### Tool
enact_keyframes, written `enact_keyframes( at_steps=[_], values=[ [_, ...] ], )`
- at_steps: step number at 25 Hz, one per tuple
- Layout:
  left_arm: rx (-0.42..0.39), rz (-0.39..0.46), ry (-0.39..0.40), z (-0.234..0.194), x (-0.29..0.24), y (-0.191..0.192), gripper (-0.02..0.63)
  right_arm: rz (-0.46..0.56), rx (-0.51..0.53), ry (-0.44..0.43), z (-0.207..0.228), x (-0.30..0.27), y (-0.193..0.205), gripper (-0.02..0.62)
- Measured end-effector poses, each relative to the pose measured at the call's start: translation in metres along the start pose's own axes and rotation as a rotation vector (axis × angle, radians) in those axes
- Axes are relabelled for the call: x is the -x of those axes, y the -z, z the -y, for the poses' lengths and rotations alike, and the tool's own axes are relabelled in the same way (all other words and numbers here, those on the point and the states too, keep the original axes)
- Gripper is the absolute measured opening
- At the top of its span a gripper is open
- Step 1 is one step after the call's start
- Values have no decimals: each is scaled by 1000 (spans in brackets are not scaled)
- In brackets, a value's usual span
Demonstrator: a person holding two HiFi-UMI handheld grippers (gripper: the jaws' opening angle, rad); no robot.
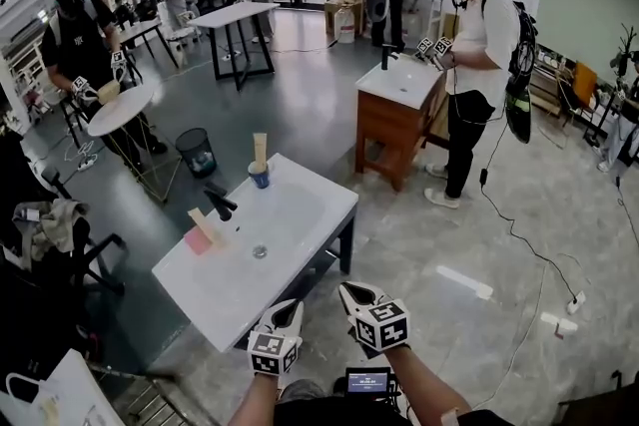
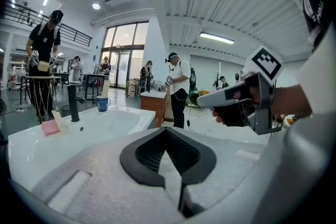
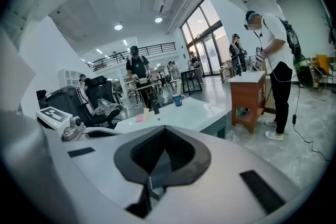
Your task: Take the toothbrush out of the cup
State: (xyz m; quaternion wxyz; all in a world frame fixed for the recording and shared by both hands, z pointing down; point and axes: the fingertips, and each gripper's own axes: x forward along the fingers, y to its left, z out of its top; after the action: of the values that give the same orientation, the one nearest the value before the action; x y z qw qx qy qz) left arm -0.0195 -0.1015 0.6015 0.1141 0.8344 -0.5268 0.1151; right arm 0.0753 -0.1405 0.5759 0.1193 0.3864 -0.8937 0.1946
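From the head view we saw the white basin worktop (image 1: pixel 300 214) with a blue cup (image 1: pixel 259 176) standing near its far edge, and the toothbrush (image 1: pixel 260 149), a pale flat stick, upright inside that cup. A black tap (image 1: pixel 220 203) stood just beside the cup, with a pink pad (image 1: pixel 198 241) near it. The left claw (image 1: pixel 287 309) and the right claw (image 1: pixel 351 292) hovered at the worktop's near edge, well apart from the cup, each bearing a cube of black-and-white square markers with no words. A small screen (image 1: pixel 368 381) below them showed print too small for us to read. In the left gripper view the left claw (image 2: pixel 167 136) was pressed together with nothing between its jaws; beyond it we made out the cup (image 2: pixel 102 104) with the toothbrush (image 2: pixel 105 87) in it, and the right claw (image 2: pixel 205 99) held in a hand to the right. In the right gripper view the right claw (image 3: pixel 164 136) was likewise pressed together and empty, and the cup (image 3: pixel 178 100) held the toothbrush (image 3: pixel 178 86) far across the worktop (image 3: pixel 199 113).
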Motion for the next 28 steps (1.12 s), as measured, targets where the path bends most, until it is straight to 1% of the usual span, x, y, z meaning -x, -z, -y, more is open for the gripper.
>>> enact_keyframes(
  at_steps=[6, 11, 15, 18, 23, 28],
  values=[
    [9, -2, -21, -20, -25, -5, 9, -18, 1, -15, 17, -26, -6, 9],
    [14, 11, -25, -45, -55, -19, 9, -21, 13, -17, 33, -54, -24, 9],
    [16, 29, -23, -75, -89, -33, 9, -27, 33, -17, 49, -90, -41, 9],
    [12, 26, -12, -97, -114, -42, 9, -36, 42, -18, 61, -121, -57, 9],
    [28, 21, -17, -147, -151, -60, 9, -57, 48, -26, 74, -177, -86, 9],
    [49, 40, -29, -195, -185, -83, 9, -71, 62, -32, 85, -229, -114, 9]
  ],
)
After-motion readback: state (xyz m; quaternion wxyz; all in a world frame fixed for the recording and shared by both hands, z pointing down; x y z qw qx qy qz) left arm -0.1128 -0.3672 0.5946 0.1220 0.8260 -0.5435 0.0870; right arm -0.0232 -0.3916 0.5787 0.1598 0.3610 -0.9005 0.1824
